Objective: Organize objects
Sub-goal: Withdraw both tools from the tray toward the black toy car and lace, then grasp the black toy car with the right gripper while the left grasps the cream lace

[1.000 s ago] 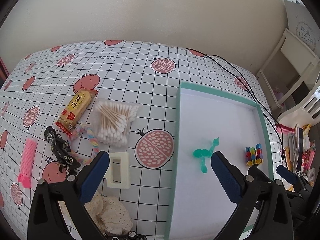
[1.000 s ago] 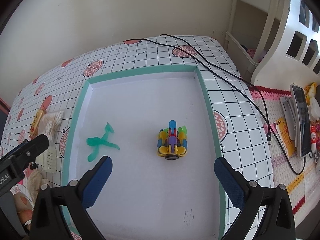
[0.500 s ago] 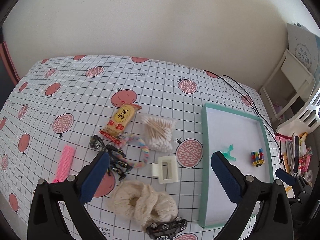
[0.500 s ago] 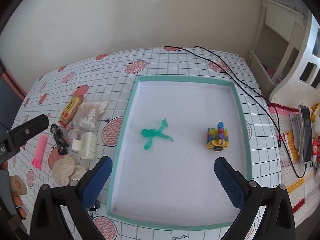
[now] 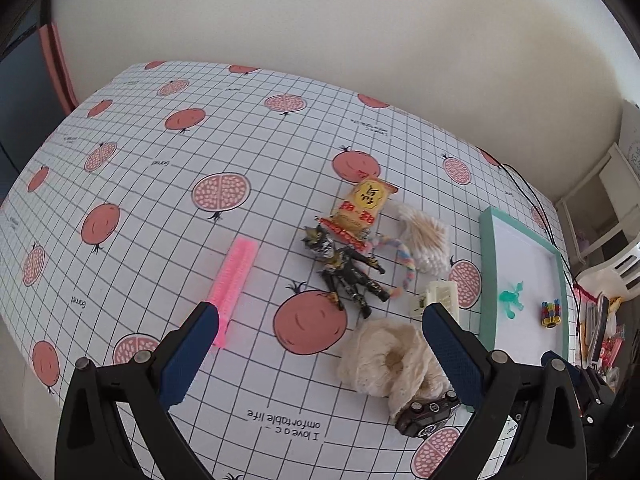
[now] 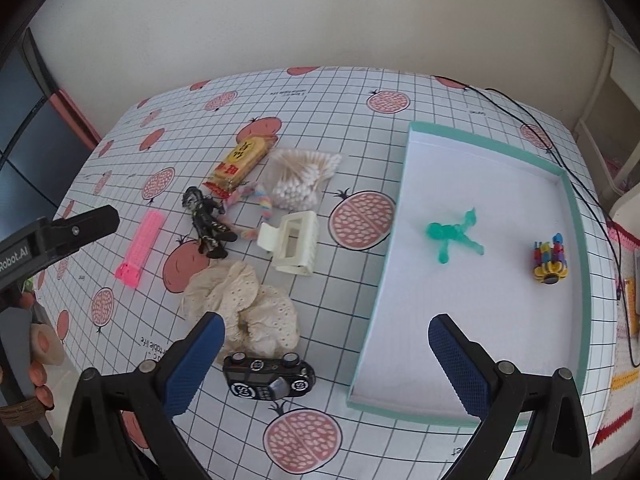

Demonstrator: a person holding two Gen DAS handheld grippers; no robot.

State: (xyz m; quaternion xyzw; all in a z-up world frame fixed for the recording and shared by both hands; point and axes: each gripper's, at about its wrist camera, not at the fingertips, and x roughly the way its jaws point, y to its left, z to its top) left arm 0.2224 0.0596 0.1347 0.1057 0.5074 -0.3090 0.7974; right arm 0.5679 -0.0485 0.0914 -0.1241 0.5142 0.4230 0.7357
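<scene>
Toys and bits are piled on the left half of the counter [image 6: 360,92], which has a pomegranate-print grid cloth on it, with the teal-rimmed tray [image 6: 576,216] over at 3 o'clock. Inside the tray there's just a green figure [image 6: 450,234] and, well apart from it toward the far right wall, a multicoloured block toy [image 6: 550,258].

The pile outside, from the right wrist view: a yellow snack packet [image 6: 240,160] at 11 o'clock, a bag of cotton swabs [image 6: 302,184] just beside it, a black action figure [image 6: 206,222] lying over a pastel twisted rope [image 6: 260,202], and a cream hair claw clip [image 6: 292,244] near the middle. A pink comb [image 6: 140,248] sits off by itself at 9 o'clock. A cream lacy cloth [image 6: 248,306] is bunched up toward 6 o'clock, with a black toy car [image 6: 268,374] touching its near edge.

Right hand-held gripper [image 6: 326,354] has its jaws spread wide, nothing in them, hovering over the car and the tray's near corner. Left hand-held gripper [image 5: 316,344] is wide apart too and empty, above the lacy cloth and a pomegranate print, with the comb by its left finger.
</scene>
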